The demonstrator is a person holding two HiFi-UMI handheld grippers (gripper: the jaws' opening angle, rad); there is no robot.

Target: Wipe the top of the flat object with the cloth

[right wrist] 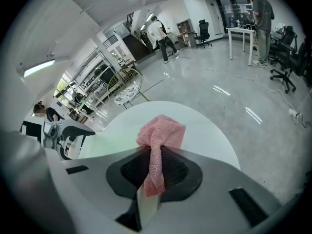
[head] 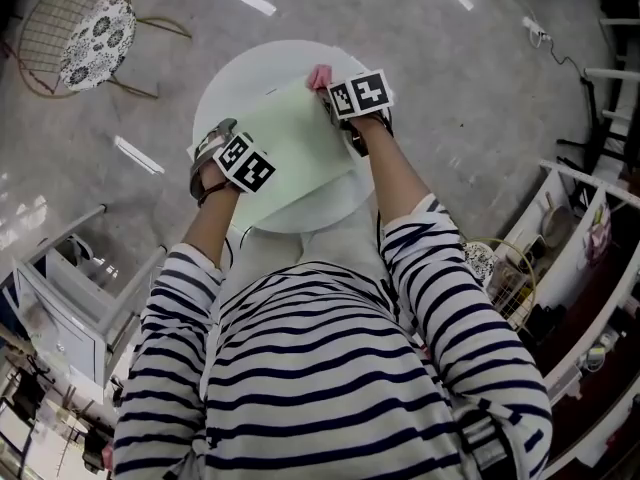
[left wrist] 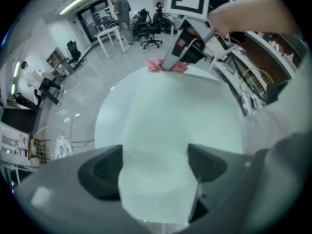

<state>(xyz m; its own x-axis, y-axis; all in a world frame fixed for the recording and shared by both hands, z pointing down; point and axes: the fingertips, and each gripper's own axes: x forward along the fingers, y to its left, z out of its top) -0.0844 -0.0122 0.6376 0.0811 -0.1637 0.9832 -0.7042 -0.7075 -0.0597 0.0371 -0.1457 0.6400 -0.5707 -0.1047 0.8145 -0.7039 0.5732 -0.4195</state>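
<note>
Pale green flat board [head: 290, 148], lying on round white table [head: 240, 76], bunched pink cloth [head: 319, 75] at its far corner

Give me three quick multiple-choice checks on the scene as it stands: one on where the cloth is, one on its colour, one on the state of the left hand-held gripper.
1. Where is the cloth?
A. in a bucket
B. at the far corner of the flat sheet, over the round table
C. in a drawer

2. What colour is the cloth?
A. blue
B. yellow
C. pink

3. What is the left hand-held gripper doing?
A. holding the near edge of the flat sheet
B. hanging open and empty
C. holding the cloth

Answers:
1 B: the head view shows the cloth at that corner, clamped in the right hand-held gripper.
2 C: it is pink in all three views.
3 A: the pale green flat sheet fills the gap between its jaws.
</note>
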